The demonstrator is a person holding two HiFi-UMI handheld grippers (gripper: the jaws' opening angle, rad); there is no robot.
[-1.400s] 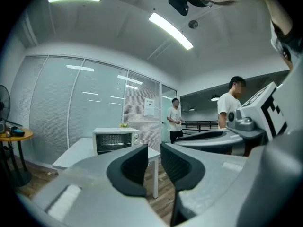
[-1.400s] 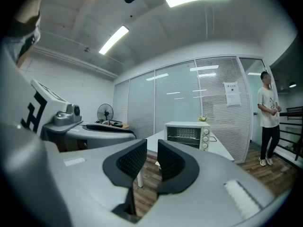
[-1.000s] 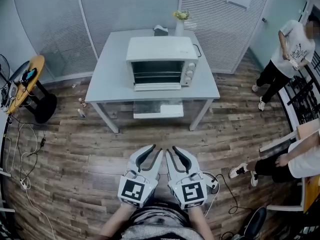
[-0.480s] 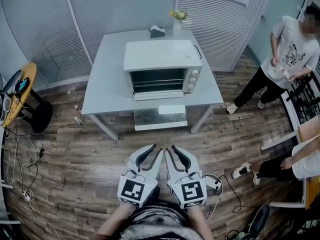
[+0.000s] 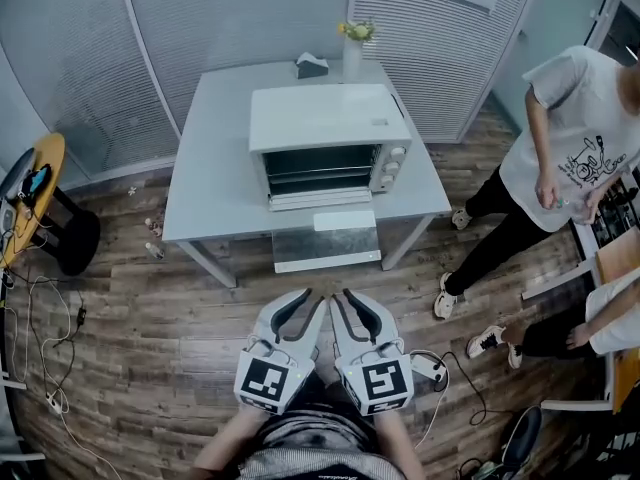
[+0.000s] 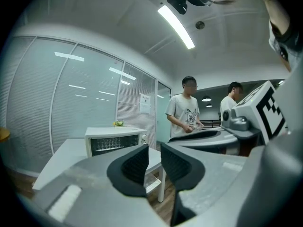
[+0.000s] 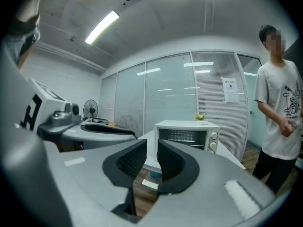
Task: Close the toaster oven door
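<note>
A white toaster oven [image 5: 328, 133] stands on a grey table [image 5: 210, 178], its glass door [image 5: 327, 238] folded down flat past the table's front edge. Both grippers are held close to my body, well short of the table. The left gripper [image 5: 303, 303] and the right gripper [image 5: 350, 303] sit side by side, each open by a narrow gap with nothing between the pads. The oven [image 6: 116, 140] appears far beyond the left gripper [image 6: 154, 157] in the left gripper view. It also appears as the oven [image 7: 187, 134] beyond the right gripper [image 7: 152, 157] in the right gripper view.
A person in a white shirt [image 5: 560, 138] stands right of the table; another [image 5: 600, 318] sits at far right. A vase of flowers [image 5: 352, 48] and a small box [image 5: 311, 65] sit behind the oven. A round side table [image 5: 30, 183] and cables [image 5: 40, 318] lie left; a power strip [image 5: 430, 366] is beside my feet.
The table and oven have drawn a little nearer in the head view. The standing person has walked from the far right toward the table. Both grippers keep their place and gap.
</note>
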